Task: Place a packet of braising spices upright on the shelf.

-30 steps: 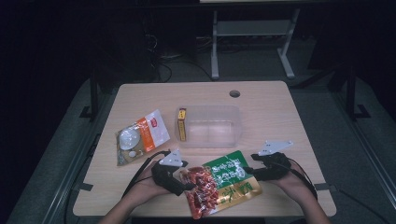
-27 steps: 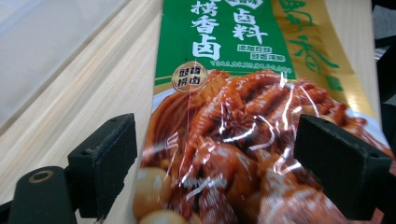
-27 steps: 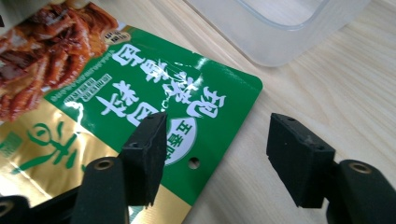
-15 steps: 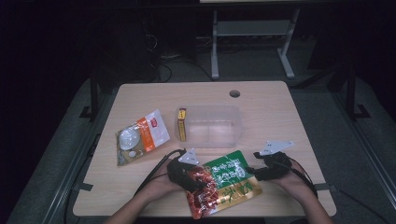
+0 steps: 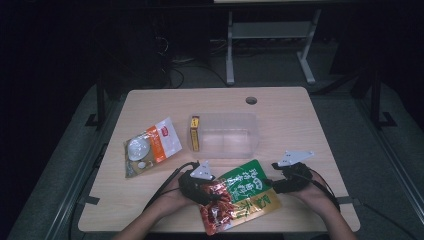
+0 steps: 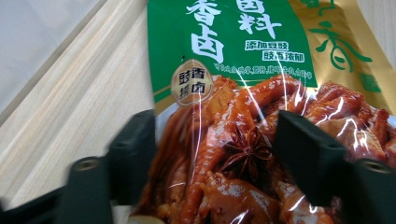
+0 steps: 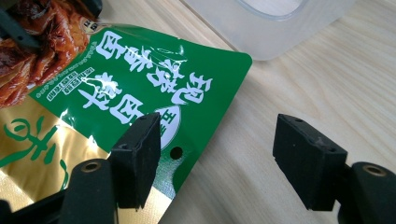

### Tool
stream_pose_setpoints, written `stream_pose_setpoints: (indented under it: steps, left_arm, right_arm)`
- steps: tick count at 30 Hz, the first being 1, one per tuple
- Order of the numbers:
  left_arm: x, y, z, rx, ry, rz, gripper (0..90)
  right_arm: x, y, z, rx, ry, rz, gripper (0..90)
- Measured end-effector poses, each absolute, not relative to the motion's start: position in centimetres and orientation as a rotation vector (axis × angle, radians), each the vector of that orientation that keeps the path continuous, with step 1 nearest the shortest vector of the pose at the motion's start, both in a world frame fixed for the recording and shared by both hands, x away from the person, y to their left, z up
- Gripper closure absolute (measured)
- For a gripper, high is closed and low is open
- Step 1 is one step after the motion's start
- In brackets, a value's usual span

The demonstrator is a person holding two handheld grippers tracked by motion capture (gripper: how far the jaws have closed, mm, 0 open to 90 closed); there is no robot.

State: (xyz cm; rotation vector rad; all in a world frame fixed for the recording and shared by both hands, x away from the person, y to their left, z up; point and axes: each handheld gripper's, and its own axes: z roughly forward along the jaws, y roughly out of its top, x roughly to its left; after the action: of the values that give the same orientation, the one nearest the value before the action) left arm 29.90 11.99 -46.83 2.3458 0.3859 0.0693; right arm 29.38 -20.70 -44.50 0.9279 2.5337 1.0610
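Observation:
A flat food packet (image 5: pixel 245 192), green and gold at one end with a red printed picture at the other, lies near the table's front edge. In the left gripper view my left gripper (image 6: pixel 215 135) straddles the packet's (image 6: pixel 243 42) red end. Its jaws have just been closing, and no firm pinch shows. From above, that gripper (image 5: pixel 212 195) sits at the packet's left side. My right gripper (image 7: pixel 217 135) is open, having widened slightly. One jaw rests over the packet's (image 7: pixel 116 79) green corner and the other over bare wood. From above, the right gripper (image 5: pixel 272 184) is at the packet's right side.
A clear plastic container (image 5: pixel 227 132) stands mid-table with a slim yellow box (image 5: pixel 194 132) against its left side. An orange and white pouch (image 5: pixel 150 147) lies to the left. The wooden table (image 5: pixel 300 125) has a cable hole (image 5: pixel 251 100) at the back.
My left gripper has moved right onto the packet's red end and its jaws have narrowed. The right hand has stayed in place.

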Motion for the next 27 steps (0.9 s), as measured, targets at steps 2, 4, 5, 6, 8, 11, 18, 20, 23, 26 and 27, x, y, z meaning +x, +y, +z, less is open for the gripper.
stream_pose_setpoints:
  steps: [2, 4, 5, 6, 8, 11, 18, 20, 23, 26, 27]
  left_arm:
    - [29.7, 11.9, -46.7, 2.351, 0.368, 0.076, 44.6]
    - [29.6, 11.9, -46.6, 2.360, 0.356, 0.080, 52.5]
    - [29.6, 11.9, -46.6, 2.369, 0.341, 0.082, 56.4]
    - [29.5, 11.7, -46.6, 2.357, 0.346, 0.074, 60.4]
    - [29.5, 11.7, -46.6, 2.356, 0.346, 0.070, 69.0]
    - [29.6, 11.4, -46.6, 2.351, 0.361, 0.043, 76.8]
    - [30.0, 11.7, -46.6, 2.319, 0.412, -0.022, 87.2]
    - [30.1, 11.8, -46.4, 2.317, 0.417, -0.039, 88.5]
    - [30.1, 12.0, -46.1, 2.306, 0.410, -0.050, 89.2]
    - [29.8, 12.3, -45.3, 2.295, 0.380, -0.032, 89.2]
    - [29.8, 12.4, -45.0, 2.286, 0.374, -0.033, 89.3]
  right_arm:
    - [29.4, -20.7, -44.5, 0.929, 2.533, 1.065, 31.9]
    - [29.4, -20.8, -44.4, 0.937, 2.533, 1.067, 31.9]
    - [29.4, -20.8, -44.4, 0.938, 2.532, 1.070, 31.9]
    - [29.4, -20.8, -44.3, 0.941, 2.531, 1.075, 31.9]
    - [29.4, -20.8, -44.2, 0.935, 2.527, 1.079, 31.4]
    - [29.4, -20.9, -44.1, 0.932, 2.521, 1.094, 31.2]
    - [29.3, -21.3, -43.9, 0.928, 2.514, 1.149, 31.4]
    - [29.2, -21.4, -43.8, 0.930, 2.502, 1.161, 31.3]
    - [29.1, -21.3, -43.5, 0.937, 2.516, 1.177, 31.0]
    - [29.0, -21.2, -43.4, 0.925, 2.524, 1.213, 30.6]
    - [28.9, -21.2, -43.3, 0.917, 2.526, 1.228, 30.7]
